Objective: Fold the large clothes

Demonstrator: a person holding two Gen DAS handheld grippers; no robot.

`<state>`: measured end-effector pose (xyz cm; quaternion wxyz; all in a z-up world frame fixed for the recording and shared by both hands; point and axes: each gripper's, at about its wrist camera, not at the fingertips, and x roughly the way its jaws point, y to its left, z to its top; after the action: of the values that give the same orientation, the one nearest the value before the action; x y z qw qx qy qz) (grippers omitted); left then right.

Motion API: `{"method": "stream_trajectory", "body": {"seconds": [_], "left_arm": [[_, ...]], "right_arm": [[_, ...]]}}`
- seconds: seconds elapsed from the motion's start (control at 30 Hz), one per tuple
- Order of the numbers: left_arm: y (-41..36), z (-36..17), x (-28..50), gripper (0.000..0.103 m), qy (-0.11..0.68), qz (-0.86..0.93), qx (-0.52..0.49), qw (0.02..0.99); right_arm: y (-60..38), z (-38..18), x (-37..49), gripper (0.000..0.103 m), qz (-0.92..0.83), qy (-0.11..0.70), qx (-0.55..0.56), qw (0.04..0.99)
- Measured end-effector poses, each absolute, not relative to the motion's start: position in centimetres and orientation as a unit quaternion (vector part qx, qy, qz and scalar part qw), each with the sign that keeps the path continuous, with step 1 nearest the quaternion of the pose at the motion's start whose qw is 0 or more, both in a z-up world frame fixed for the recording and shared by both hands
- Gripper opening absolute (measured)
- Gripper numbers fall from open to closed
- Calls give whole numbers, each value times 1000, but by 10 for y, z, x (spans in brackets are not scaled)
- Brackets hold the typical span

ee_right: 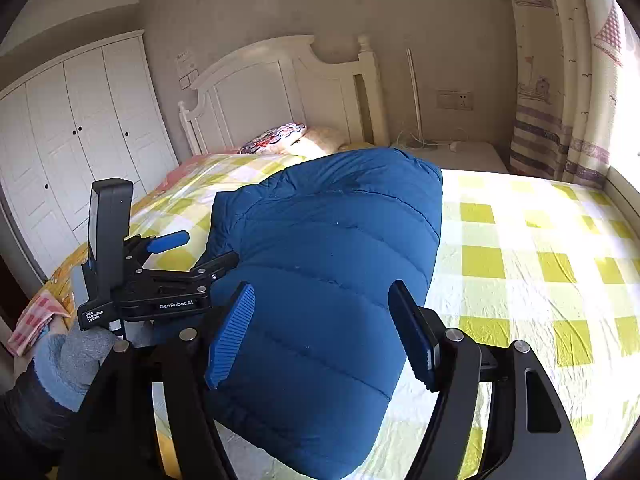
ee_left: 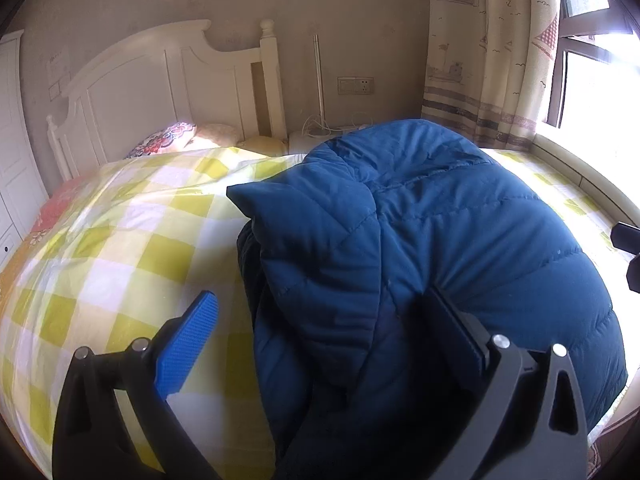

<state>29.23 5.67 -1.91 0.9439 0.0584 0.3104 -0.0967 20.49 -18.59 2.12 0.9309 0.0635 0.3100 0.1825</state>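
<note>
My left tongs (ee_left: pixel 316 320): the right finger's tip is sunk in a fold of the blue jacket (ee_left: pixel 420 240), so I can't tell whether it pinches cloth; its bases are cut by the bottom edge. The jacket's near end runs off the bottom of both wrist views, and its sleeves and collar are buried in the bundle. The window (ee_left: pixel 600 92) is blown out white. My right tongs (ee_right: pixel 324 332) hide the jacket under their fingers. The paper on the wall (ee_right: pixel 186 65) is too small to read. The wardrobe (ee_right: pixel 80 128) is clipped at the left.
</note>
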Motion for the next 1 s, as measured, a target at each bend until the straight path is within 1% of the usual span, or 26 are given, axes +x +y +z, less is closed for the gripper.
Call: {"method": "stream_trajectory", "body": {"seconds": [0.03,0.13,0.2,0.27,0.33,0.4,0.47,0.57,0.6,0.63,0.7,0.77,0.8,0.83,0.87,0.9,0.93,0.97,1.0], "left_arm": [[65,-17,293,101,318,-103,34,942],[91,-16,286,101,325,-97,-29,940],[98,-24,282,101,330,-100,-30,938],[100,-31,280,101,329,-105,-26,938],[98,-32,280,101,324,-101,-20,940],[94,-32,280,101,319,-93,-10,943],[93,-35,281,101,318,-93,-9,943],[98,-40,285,101,324,-97,-39,940],[100,-42,287,101,326,-96,-49,939],[102,-44,289,101,330,-95,-57,937],[104,-47,292,101,336,-101,-74,934],[108,-49,292,101,341,-106,-87,930],[110,-48,292,101,346,-110,-91,928],[112,-45,291,101,349,-113,-95,925],[116,-43,289,101,352,-115,-102,923],[122,-40,285,101,354,-118,-114,921],[128,-38,281,101,356,-123,-127,918],[135,-37,277,101,357,-128,-138,915],[141,-36,274,101,359,-135,-147,912]], "right_arm": [[-193,20,215,84,183,313,82,928],[-217,21,241,85,155,323,124,925],[-212,38,252,85,162,291,87,939],[-190,59,269,80,166,263,7,950],[-166,72,298,70,173,254,-60,950],[-146,70,342,67,173,287,-97,937],[-134,52,393,67,181,347,-92,915],[-119,-6,456,69,186,451,-89,869],[-118,-19,467,71,188,465,-80,861],[-116,-24,474,72,188,475,-77,856],[-104,-27,475,73,181,481,-118,850],[-95,-25,466,72,166,466,-152,856],[-93,-21,459,74,161,450,-165,863],[-97,-15,449,76,165,435,-163,870],[-107,-4,438,76,181,423,-136,877],[-126,7,427,79,202,414,-88,883],[-153,18,413,88,221,403,-21,888],[-181,26,397,93,229,390,44,891],[-209,31,380,95,223,376,96,894]]}}
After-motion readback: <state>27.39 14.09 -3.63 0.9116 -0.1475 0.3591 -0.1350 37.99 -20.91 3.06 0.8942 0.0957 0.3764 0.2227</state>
